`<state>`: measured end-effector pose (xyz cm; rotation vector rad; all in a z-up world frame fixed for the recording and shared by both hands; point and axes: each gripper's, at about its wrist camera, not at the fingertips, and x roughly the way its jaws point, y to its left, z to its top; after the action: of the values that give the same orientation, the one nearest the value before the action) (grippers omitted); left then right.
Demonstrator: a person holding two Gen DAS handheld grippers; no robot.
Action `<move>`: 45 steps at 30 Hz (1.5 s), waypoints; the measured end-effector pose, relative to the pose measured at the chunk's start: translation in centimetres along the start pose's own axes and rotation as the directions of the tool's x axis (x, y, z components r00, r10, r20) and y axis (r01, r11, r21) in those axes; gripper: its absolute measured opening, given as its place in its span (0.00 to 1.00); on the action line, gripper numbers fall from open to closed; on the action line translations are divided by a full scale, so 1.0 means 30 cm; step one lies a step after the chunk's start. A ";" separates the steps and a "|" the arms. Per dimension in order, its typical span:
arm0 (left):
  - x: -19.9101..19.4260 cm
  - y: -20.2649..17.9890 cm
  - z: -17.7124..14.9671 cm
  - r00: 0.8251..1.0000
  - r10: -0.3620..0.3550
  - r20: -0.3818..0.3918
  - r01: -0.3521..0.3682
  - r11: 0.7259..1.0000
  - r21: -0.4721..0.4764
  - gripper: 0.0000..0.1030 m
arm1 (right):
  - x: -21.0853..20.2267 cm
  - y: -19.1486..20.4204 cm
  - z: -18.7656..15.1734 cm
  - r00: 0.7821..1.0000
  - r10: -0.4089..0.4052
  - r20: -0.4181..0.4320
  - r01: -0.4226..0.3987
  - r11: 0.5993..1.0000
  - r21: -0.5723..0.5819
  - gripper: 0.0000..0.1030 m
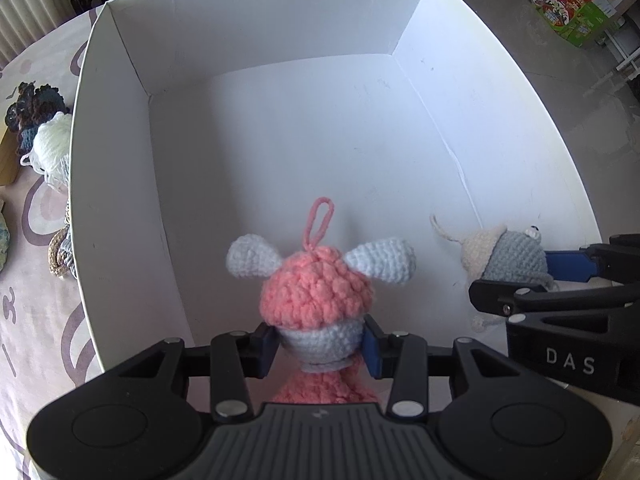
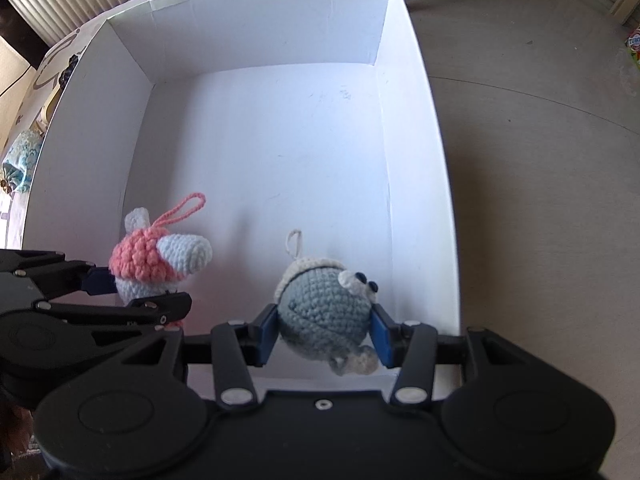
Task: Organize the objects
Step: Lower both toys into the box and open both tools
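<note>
- The pink crochet toy (image 1: 316,296) was pinched at its pale grey face by the blue pads of the left gripper (image 1: 320,346), with the pink loop (image 1: 320,220) pointing away from the tool, toward the far wall of the white box (image 1: 120,160).
- The grey crochet toy (image 2: 324,308) was clamped the same way in the right gripper (image 2: 326,330), pads pressed on both flanks, cream cap and cord loop aimed forward, googly eyes turned to the right.
- Both toys were held inside the box near its front wall, side by side but apart, pink one on the left. Whether either was touching the floor couldn't be told, tbh.
- What the next move probably turned on: the floor lay straight ahead of both tools, along each toy's long axis, so letting go should have been enough. Each hand was nearest its own toy.
- Looks-wise: the pink one was chunky and fluffy with two pale ears sticking out sideways; the grey one was tighter stitched, rounder, and squashed a bit by the pads.
- More yarn things (image 1: 44,136) were left outside on the patterned tablecloth (image 1: 36,320), so plenty seemed still to be sorted.
</note>
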<state>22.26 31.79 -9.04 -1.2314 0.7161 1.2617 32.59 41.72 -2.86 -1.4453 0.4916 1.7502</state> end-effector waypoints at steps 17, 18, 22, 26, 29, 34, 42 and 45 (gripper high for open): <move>-0.087 -0.034 0.001 1.000 0.015 0.027 -0.014 1.000 -0.020 0.60 | -0.080 -0.005 -0.051 0.999 -0.012 0.030 0.011 1.000 0.003 0.63; -0.095 -0.035 0.000 0.999 0.016 0.030 -0.016 1.000 -0.020 0.60 | -0.089 -0.004 -0.048 0.999 -0.013 0.036 0.013 1.000 0.002 0.63; -0.126 -0.024 0.000 0.998 0.031 0.050 -0.030 0.999 -0.029 0.66 | -0.133 0.026 -0.070 0.997 -0.021 0.069 0.020 1.000 0.002 0.67; -0.162 -0.023 -0.011 0.998 0.034 0.061 -0.032 0.999 -0.042 0.66 | -0.144 -0.020 -0.026 0.996 -0.015 0.090 0.015 1.000 0.000 0.69; -0.176 -0.021 -0.021 0.997 0.037 0.070 -0.033 0.998 -0.055 0.67 | -0.172 -0.024 -0.031 0.994 -0.013 0.104 0.014 1.000 -0.007 0.69; -0.211 -0.011 -0.043 0.995 0.040 0.088 -0.034 0.997 -0.069 0.77 | -0.193 -0.009 -0.044 0.992 -0.009 0.128 0.010 1.000 -0.008 0.72; -0.281 0.017 -0.071 0.991 0.027 0.128 -0.014 0.994 -0.106 0.91 | -0.253 -0.006 -0.075 0.983 0.010 0.184 -0.010 1.000 0.002 0.80; -0.300 0.020 -0.081 0.988 0.053 0.147 -0.037 0.993 -0.109 0.97 | -0.268 -0.006 -0.085 0.980 0.005 0.198 -0.007 1.000 0.009 0.83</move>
<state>20.15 26.67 -1.52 -1.1968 0.5769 1.4287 34.60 37.35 4.07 -1.2470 0.3987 1.8702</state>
